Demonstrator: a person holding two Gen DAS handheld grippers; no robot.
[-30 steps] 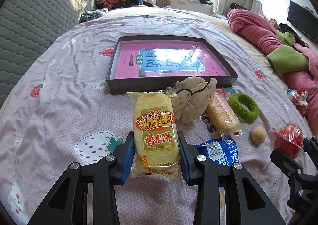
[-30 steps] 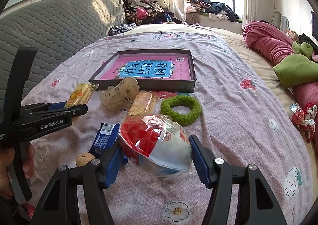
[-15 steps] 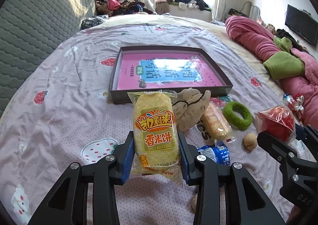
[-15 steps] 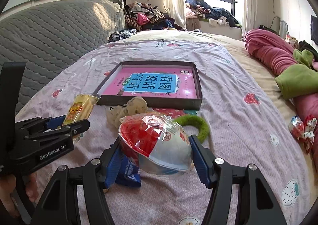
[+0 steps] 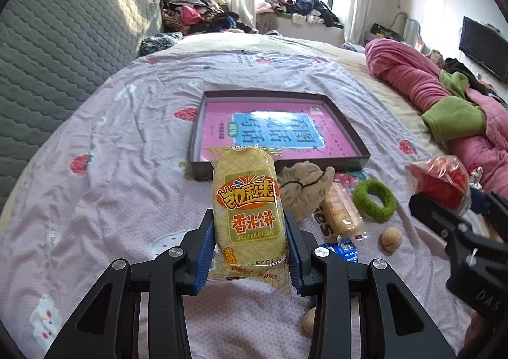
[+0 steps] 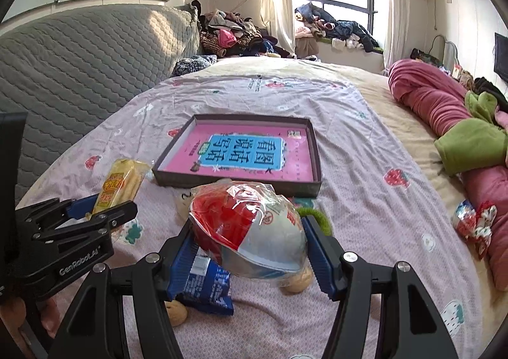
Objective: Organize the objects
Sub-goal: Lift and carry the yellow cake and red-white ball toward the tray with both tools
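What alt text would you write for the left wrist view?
The left gripper holds a yellow rice cake packet above a bed. Beyond lie a shallow box with a pink book, a green hair tie and a walnut.

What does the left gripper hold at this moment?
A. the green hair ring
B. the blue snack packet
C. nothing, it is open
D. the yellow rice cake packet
D: the left gripper is shut on the yellow rice cake packet, its blue pads pressing both sides, while the green hair ring and the blue snack packet lie on the bed sheet.
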